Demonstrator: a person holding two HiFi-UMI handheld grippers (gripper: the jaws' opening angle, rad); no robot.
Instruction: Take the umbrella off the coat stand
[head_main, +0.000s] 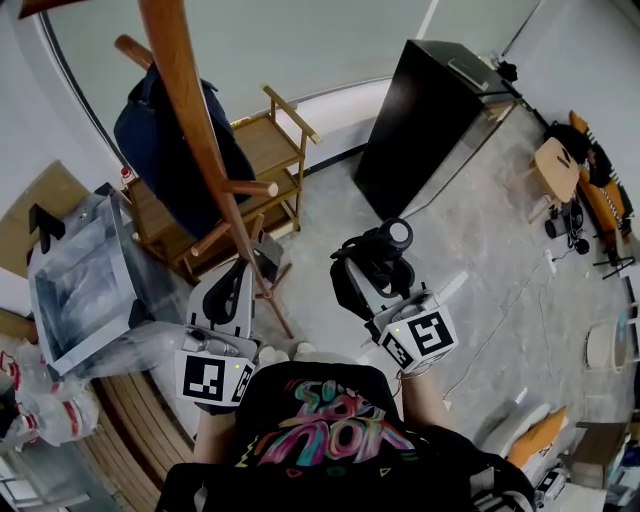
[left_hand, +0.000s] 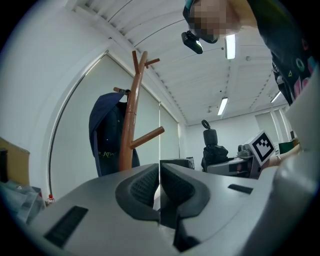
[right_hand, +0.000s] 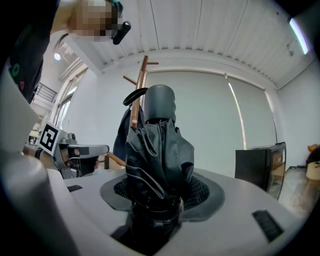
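A folded black umbrella (head_main: 378, 258) stands clamped between the jaws of my right gripper (head_main: 368, 283), with its round handle end (head_main: 397, 235) pointing away from me. In the right gripper view the umbrella (right_hand: 159, 155) fills the space between the pads and is free of the stand. The wooden coat stand (head_main: 195, 120) rises at the upper left, its pegs bare except for a navy garment (head_main: 160, 140) hung on the far side. My left gripper (head_main: 237, 277) sits close to the stand's pole, its jaws shut on nothing (left_hand: 159, 182). The stand (left_hand: 131, 125) lies ahead of it.
A black cabinet (head_main: 430, 110) stands at the back right. A low wooden rack (head_main: 272, 150) sits behind the stand. A clear plastic box (head_main: 75, 280) is at the left. A wooden stool (head_main: 556, 165) and cables lie on the floor at the far right.
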